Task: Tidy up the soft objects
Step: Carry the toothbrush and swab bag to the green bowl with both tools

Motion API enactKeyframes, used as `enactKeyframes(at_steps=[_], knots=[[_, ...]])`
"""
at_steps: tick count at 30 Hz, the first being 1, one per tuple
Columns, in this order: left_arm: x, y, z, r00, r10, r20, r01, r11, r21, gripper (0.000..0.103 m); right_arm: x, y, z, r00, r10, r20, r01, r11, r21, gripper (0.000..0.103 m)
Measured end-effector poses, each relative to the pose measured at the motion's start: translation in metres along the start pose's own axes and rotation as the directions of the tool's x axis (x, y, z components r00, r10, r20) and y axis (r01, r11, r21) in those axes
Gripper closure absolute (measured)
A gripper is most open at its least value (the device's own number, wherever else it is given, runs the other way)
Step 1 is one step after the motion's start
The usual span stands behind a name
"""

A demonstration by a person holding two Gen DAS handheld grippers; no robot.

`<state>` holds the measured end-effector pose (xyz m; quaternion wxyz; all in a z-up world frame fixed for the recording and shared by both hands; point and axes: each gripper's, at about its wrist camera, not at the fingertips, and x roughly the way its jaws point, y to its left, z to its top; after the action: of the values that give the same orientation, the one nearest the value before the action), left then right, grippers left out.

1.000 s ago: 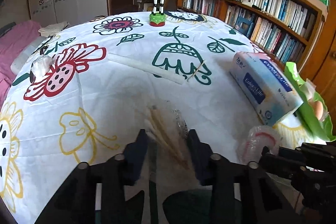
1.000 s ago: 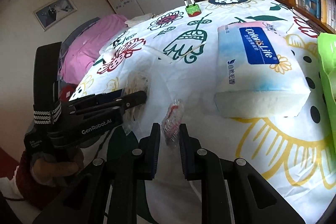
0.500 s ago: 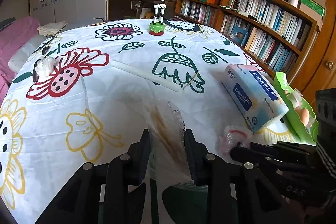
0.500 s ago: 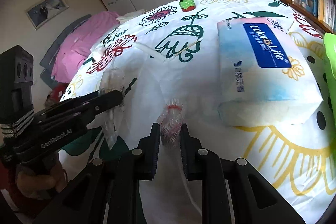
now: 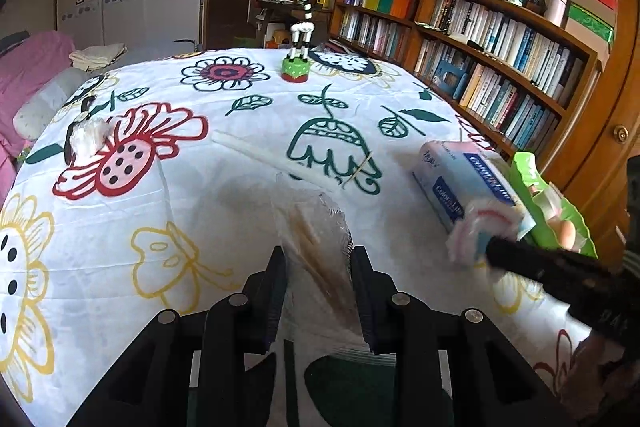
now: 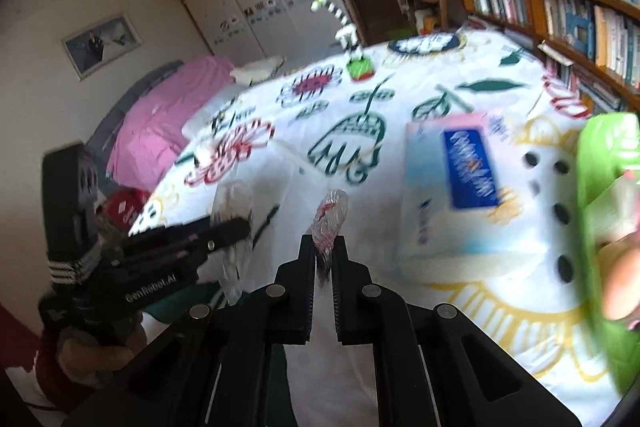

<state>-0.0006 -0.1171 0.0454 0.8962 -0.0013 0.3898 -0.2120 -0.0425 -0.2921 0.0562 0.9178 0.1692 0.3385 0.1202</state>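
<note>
Two soft packets are held off the tablecloth (image 5: 240, 227) at lower centre, a clear bag (image 5: 316, 227) pinched by the left gripper (image 5: 318, 269), a crinkled wrapper (image 6: 329, 223) by the right gripper (image 6: 323, 259), neither yet placed, the green tray (image 6: 600, 163) seemingly awaiting them

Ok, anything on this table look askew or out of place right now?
Nothing spilled or damaged. The tissue pack lies skewed beside the green tray, and a crumpled white wad sits alone at the far left of the tablecloth.
</note>
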Motion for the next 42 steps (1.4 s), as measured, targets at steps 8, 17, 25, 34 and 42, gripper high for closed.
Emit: enactKeyframes(at_steps=[8,17,25,34,42], knots=[[-0.005,-0.017,0.01,0.999,-0.029,0.019,0.028,0.999,0.032,0.069,-0.05,-0.032,0.01,0.99,-0.095,0.109,0.09,0.995,0.051,0.095],[-0.007,-0.04,0.017,0.998,-0.064,0.027,0.062,0.995,0.075,0.069,-0.095,-0.082,0.006,0.956,-0.237,0.173,0.211,0.965,0.156,0.095],[-0.008,-0.062,0.023,0.996,-0.085,0.029,0.081,0.99,0.118,0.069,-0.12,-0.134,-0.011,0.924,-0.345,0.165,0.296,0.918,0.262,0.094],[-0.007,-0.099,0.03,0.992,-0.125,0.028,0.117,0.975,0.189,0.069,-0.13,-0.172,-0.028,0.914,-0.392,0.106,0.339,0.881,0.331,0.089],[0.0,-0.138,0.035,0.984,-0.177,0.011,0.169,0.953,0.252,0.069,-0.147,-0.185,-0.036,0.894,-0.431,0.123,0.369,0.863,0.344,0.088]])
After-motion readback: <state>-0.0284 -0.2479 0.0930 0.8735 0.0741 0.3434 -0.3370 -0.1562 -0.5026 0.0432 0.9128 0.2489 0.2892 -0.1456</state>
